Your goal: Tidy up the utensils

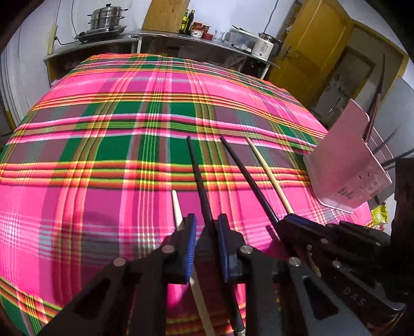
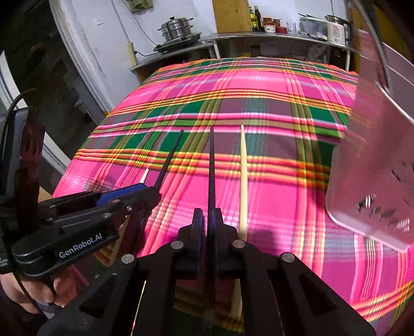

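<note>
My left gripper (image 1: 206,224) straddles a black chopstick (image 1: 198,175) with a gap on each side of it; its jaws stand partly open. A pale wooden chopstick (image 1: 176,206) lies just left of it. My right gripper (image 2: 207,218) is shut on a second black chopstick (image 2: 211,165), which also shows in the left wrist view (image 1: 245,178). Another pale chopstick (image 2: 243,178) lies right of it on the plaid cloth (image 2: 271,206). The pink utensil holder (image 1: 346,165) stands at the right with several chopsticks in it.
The left gripper (image 2: 145,196) shows at the left in the right wrist view, beside my hand. A steel counter (image 1: 181,38) at the back carries a steamer pot (image 1: 106,18), bottles, jars and a kettle (image 1: 265,45). A yellow door (image 1: 310,46) is at the right.
</note>
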`<move>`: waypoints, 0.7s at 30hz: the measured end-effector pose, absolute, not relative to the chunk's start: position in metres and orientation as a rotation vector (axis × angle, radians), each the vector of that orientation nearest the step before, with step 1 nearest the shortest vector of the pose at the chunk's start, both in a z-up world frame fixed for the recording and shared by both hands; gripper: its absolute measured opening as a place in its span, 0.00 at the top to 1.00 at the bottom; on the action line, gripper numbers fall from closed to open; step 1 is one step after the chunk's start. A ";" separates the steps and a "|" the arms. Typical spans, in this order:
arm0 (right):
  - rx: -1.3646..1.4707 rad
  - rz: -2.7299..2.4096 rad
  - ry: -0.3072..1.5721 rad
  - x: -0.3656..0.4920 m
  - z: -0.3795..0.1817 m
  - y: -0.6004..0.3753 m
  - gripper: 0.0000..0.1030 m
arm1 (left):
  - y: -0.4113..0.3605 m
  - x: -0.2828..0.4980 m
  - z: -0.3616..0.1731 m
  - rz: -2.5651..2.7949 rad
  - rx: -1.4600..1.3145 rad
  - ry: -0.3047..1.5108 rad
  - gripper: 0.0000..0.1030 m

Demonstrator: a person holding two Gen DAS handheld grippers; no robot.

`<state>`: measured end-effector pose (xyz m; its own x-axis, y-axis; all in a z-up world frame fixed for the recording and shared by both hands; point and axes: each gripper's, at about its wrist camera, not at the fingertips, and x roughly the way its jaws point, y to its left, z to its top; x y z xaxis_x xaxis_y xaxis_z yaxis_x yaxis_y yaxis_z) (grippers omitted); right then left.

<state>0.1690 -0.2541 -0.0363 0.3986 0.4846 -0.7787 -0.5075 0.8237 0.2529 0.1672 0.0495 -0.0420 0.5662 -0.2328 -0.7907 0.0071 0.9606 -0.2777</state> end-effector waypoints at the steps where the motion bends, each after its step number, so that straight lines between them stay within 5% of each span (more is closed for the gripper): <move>1: -0.032 0.628 0.976 0.171 -0.036 -0.252 0.93 | 0.050 0.168 -0.042 -0.140 -0.251 0.961 0.84; 21: -0.087 0.636 1.006 0.210 -0.042 -0.221 0.95 | 0.056 0.199 -0.042 -0.147 -0.235 0.972 0.89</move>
